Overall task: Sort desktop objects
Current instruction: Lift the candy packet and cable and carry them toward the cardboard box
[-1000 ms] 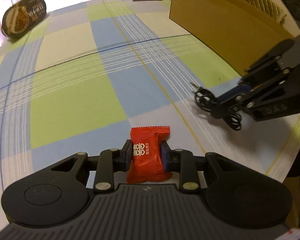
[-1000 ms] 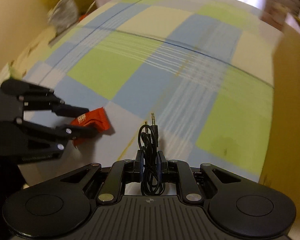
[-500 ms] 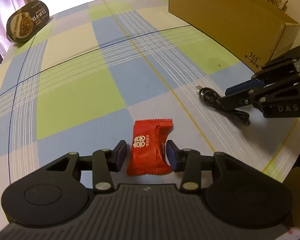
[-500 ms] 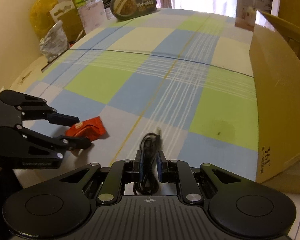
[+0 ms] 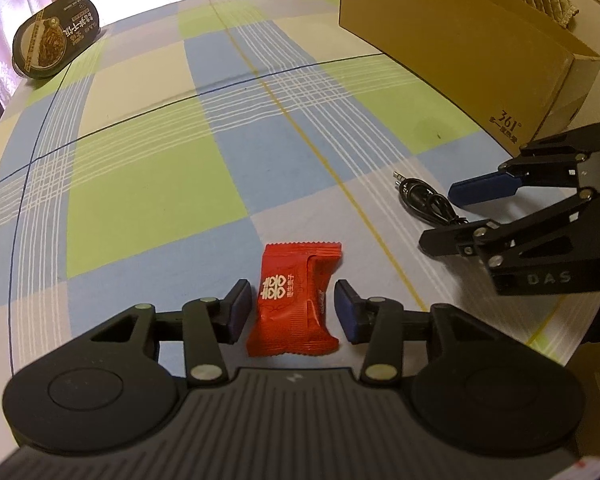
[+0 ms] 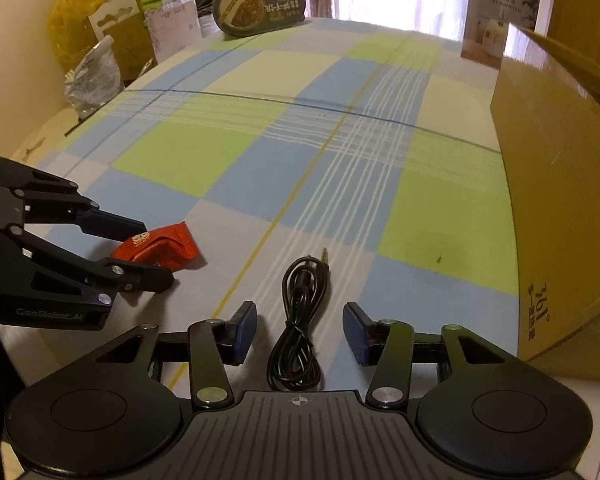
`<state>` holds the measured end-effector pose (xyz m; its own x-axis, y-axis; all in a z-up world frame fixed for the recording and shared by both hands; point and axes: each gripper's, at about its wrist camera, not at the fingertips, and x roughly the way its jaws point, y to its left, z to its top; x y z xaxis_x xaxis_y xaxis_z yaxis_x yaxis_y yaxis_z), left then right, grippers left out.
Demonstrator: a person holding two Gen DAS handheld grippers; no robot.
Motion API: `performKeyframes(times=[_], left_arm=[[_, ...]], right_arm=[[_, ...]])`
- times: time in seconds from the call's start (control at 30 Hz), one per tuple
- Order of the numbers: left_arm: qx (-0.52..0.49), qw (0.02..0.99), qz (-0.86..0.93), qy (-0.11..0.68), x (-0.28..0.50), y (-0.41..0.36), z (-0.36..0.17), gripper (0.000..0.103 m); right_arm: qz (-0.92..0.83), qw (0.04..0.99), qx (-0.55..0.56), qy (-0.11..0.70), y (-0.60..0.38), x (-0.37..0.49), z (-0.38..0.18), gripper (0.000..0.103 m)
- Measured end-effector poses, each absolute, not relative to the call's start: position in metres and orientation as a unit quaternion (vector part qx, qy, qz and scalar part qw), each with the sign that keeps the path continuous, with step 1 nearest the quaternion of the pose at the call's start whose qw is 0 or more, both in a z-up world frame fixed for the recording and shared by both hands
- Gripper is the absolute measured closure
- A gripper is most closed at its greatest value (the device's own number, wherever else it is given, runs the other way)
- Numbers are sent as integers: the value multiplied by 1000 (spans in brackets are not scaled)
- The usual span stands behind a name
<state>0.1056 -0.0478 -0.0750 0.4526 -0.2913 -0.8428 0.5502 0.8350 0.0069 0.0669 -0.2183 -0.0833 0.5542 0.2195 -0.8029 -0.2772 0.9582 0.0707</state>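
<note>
A table covered in a checked cloth [image 5: 148, 184] of blue, green and cream squares filled the scene, with curtained windows bright at the far end. Near the front edge, the left gripper [image 5: 291, 307] stood with its jaws spread, straddling a red candy packet [image 5: 294, 300] that lay flat on the cloth between the blue pads, touching neither. To the right, the right gripper [image 6: 300, 330] was likewise wide open around a coiled black audio cable [image 6: 300, 320], which rested loose on the cloth with its gold plug pointing away toward the far side; neither gripper had hold of anything. The packet and the cable lay near each other, on either side of a thin yellow stripe in the cloth. A large cardboard box [image 5: 460, 40] ran along the right side of the table, printed "361°" at its near corner. At the far left edge an oval dark food container [image 5: 56, 38] leaned upright, and a small printed carton [image 6: 496, 26] stood at the far end. Bags and packages [image 6: 100, 48] were piled beyond the table's left side.
</note>
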Motion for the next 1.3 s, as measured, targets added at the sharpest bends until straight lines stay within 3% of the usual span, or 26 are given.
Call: performKeyframes(times=[0.13, 0.27, 1.3], left_arm=[[140, 840, -251, 460, 106, -49, -75, 65], [142, 840, -254, 458, 103, -53, -75, 75], [145, 839, -259, 456, 65, -64, -52, 79]], right_arm=[[138, 883, -56, 446, -212, 65, -85, 61], [138, 883, -59, 445, -211, 62, -85, 90], [127, 894, -4, 429, -237, 31, -56, 91]])
